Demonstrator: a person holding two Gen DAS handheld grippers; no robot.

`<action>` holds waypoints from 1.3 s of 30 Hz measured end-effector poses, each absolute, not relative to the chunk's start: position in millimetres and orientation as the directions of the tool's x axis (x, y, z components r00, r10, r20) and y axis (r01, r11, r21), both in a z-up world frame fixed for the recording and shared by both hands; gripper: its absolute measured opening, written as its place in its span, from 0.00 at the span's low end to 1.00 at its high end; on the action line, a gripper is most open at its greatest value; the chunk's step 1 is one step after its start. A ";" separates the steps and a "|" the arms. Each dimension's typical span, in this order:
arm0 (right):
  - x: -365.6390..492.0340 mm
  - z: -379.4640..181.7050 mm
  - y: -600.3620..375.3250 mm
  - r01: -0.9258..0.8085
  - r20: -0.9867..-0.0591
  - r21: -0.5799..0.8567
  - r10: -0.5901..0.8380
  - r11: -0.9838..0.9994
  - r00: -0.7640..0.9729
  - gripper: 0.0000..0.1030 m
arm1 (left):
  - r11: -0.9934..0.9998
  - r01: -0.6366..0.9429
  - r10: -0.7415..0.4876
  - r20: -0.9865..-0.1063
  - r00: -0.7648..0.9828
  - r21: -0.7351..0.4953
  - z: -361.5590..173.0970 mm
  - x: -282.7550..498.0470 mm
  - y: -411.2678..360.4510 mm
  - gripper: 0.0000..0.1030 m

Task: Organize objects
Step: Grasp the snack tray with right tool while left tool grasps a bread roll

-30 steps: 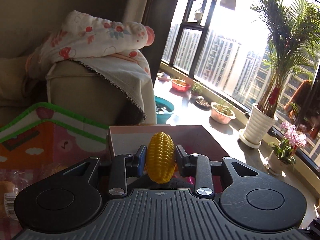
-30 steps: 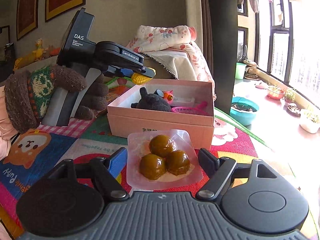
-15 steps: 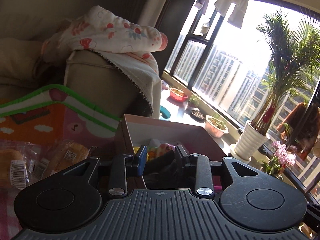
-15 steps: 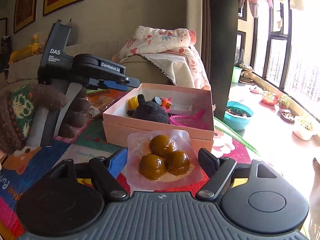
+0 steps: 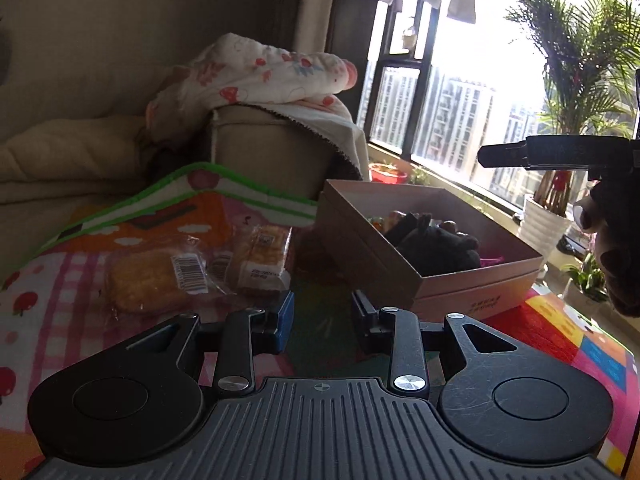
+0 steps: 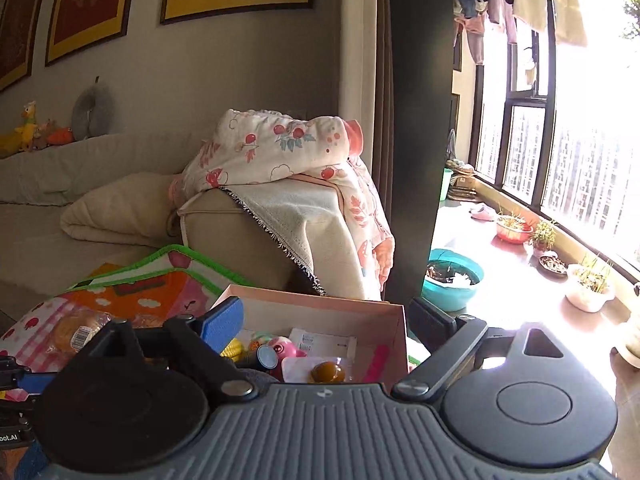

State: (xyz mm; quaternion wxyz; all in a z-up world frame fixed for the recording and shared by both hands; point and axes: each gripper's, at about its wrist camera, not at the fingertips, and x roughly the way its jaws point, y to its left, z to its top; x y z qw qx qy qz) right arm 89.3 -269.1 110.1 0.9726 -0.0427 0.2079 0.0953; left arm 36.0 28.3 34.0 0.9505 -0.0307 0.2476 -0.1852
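Observation:
An open pink box [image 5: 472,280] stands on the colourful play mat. In it lie a black plush toy [image 5: 436,244], a yellow toy corn [image 6: 234,348], a pink toy and a clear packet of brown balls [image 6: 326,372]. My left gripper [image 5: 323,316] hovers low over the mat, left of the box, its jaws a little apart with nothing between them. My right gripper [image 6: 326,320] hangs over the box [image 6: 320,304] with its jaws opening wide and no thing between the pads. A gloved hand [image 5: 620,240] holds it.
Two wrapped breads [image 5: 148,280] [image 5: 262,256] lie on the mat left of the box. Behind stands a sofa arm draped with a floral blanket [image 6: 280,140]. A teal basin [image 6: 452,280] and potted plants [image 5: 548,224] line the sunny window ledge to the right.
The left gripper let go of the corn into the box and drew back to the left. The right gripper carried the packet over the box, released it inside and widened its jaws.

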 end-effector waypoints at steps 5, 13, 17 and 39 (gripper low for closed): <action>54.4 80.2 -248.7 -0.266 -0.454 -0.122 0.185 0.956 0.872 0.97 | 0.939 0.300 -0.345 -0.465 0.815 -0.171 25.1 43.4 39.2 0.33; 17.6 28.4 -237.1 -0.336 -0.562 -0.053 0.250 0.940 0.788 1.00 | 0.941 0.299 -0.338 -0.452 0.825 -0.159 30.9 60.9 40.8 0.33; 11.3 16.7 -235.4 -0.333 -0.571 -0.032 0.256 0.942 0.780 1.00 | 0.948 0.290 -0.318 -0.442 0.839 -0.132 46.0 91.3 40.3 0.33; 14.4 16.1 -238.3 -0.340 -0.578 0.021 0.289 0.940 0.763 1.00 | 0.896 0.329 -0.444 -0.644 0.623 -0.300 24.1 182.6 38.1 0.53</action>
